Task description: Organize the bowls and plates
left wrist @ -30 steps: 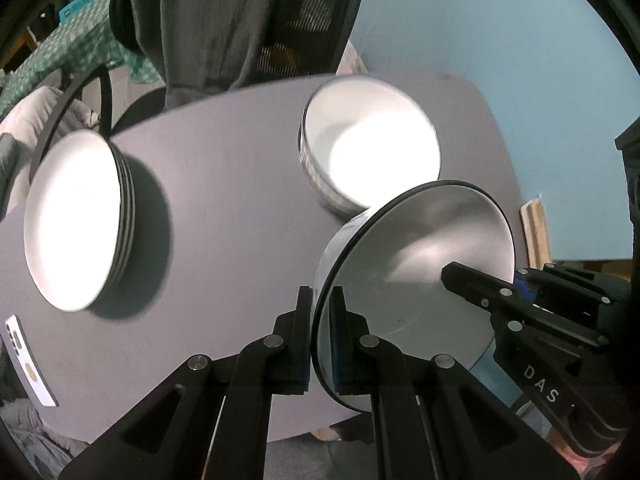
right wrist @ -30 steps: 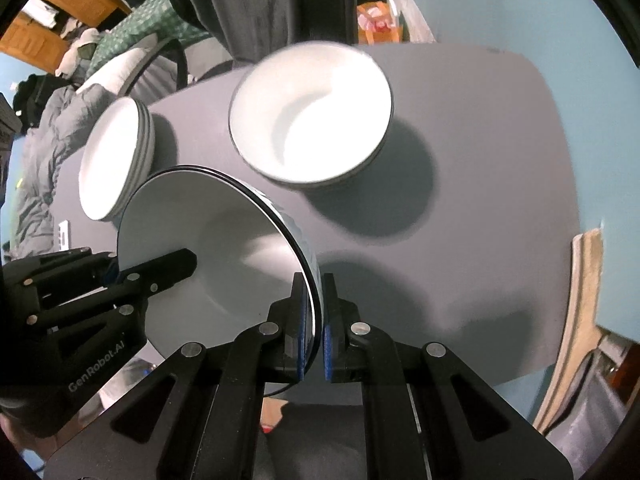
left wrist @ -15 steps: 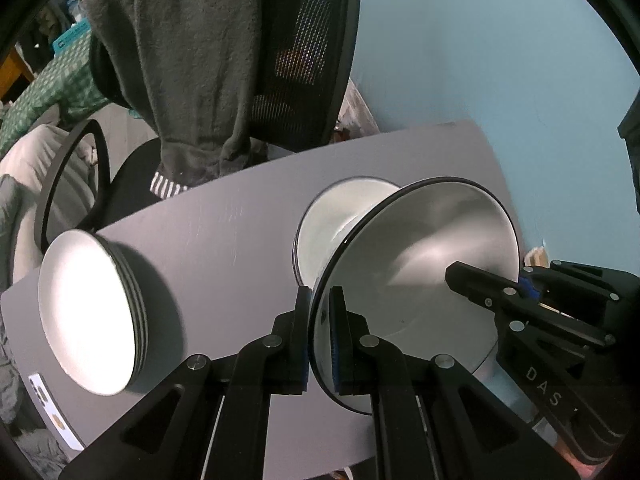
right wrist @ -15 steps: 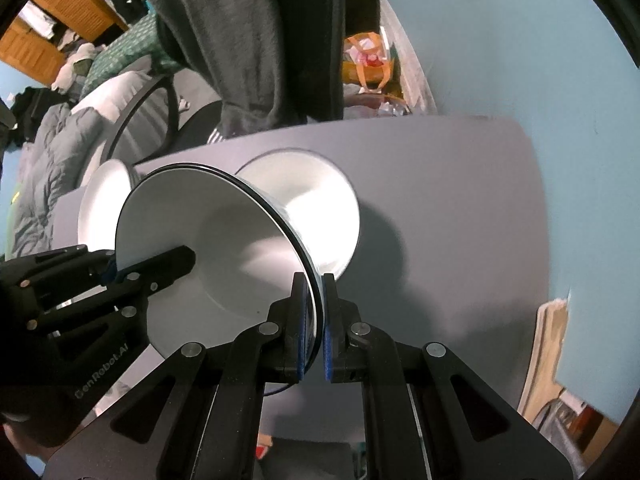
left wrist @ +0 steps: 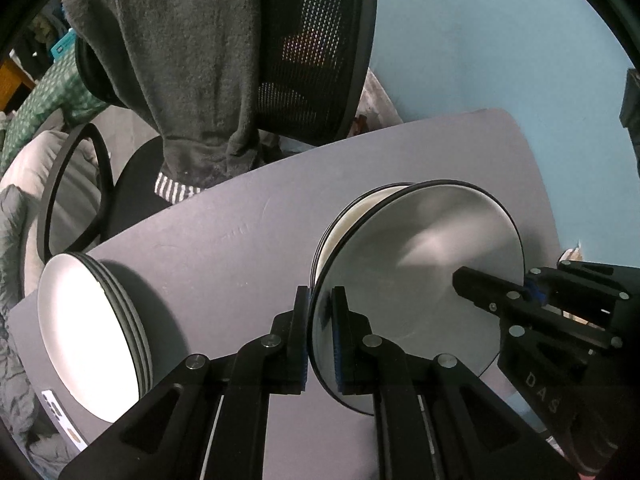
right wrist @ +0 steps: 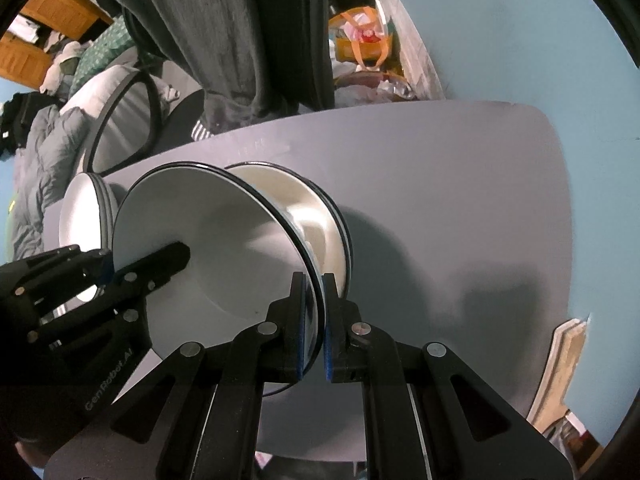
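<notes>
Both grippers hold one white bowl with a black rim [left wrist: 416, 280] by opposite edges. My left gripper [left wrist: 322, 336] is shut on its near rim. My right gripper [right wrist: 315, 328] is shut on the other rim; it also shows at the right of the left wrist view [left wrist: 480, 286]. The held bowl [right wrist: 208, 248] hangs just over a second white bowl [right wrist: 316, 216] that stands on the grey table [right wrist: 460, 200]; whether they touch I cannot tell. A stack of white plates [left wrist: 88, 332] sits on the table's left part.
A black mesh office chair [left wrist: 312, 48] draped with a dark grey garment [left wrist: 180, 60] stands behind the table. A white phone [left wrist: 60, 420] lies at the table's near left corner. A blue wall [left wrist: 500, 40] is at the right. Bags and clutter [right wrist: 360, 40] lie beyond the far edge.
Both grippers carried the held bowl away from me, across the table, until it came over the standing bowl. The views tilted up, so more of the chair and wall shows.
</notes>
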Tool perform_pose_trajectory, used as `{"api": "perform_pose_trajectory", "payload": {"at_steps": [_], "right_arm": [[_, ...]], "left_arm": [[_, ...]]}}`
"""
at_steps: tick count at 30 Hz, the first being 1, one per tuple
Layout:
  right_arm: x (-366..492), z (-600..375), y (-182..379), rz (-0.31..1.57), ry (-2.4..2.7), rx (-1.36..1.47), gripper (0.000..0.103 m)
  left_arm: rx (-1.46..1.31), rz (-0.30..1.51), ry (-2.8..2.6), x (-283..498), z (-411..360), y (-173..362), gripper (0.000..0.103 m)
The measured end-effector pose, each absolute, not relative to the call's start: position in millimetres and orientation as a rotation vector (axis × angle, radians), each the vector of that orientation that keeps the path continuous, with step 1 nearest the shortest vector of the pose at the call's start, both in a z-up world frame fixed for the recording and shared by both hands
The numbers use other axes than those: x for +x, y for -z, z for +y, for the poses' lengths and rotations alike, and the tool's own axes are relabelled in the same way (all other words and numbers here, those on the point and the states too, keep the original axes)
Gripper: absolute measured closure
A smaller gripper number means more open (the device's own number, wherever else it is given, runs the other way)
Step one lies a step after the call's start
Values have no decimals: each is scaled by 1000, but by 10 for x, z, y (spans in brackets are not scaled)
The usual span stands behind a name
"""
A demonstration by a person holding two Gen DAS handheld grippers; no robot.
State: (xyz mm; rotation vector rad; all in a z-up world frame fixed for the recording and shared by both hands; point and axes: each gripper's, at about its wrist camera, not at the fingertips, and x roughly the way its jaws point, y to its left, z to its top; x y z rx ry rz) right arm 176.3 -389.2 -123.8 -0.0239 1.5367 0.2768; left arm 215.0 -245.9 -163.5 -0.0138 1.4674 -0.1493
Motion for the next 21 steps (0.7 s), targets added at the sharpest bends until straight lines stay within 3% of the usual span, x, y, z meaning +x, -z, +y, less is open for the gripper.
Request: {"api": "perform_pose_trajectory", "payload": {"at_steps": [21], "right_arm": [[1823,-3915,1180,1573,-265,-3,89]], "left_arm": [[1,1475,131,2143,-2498,1716,85]]}}
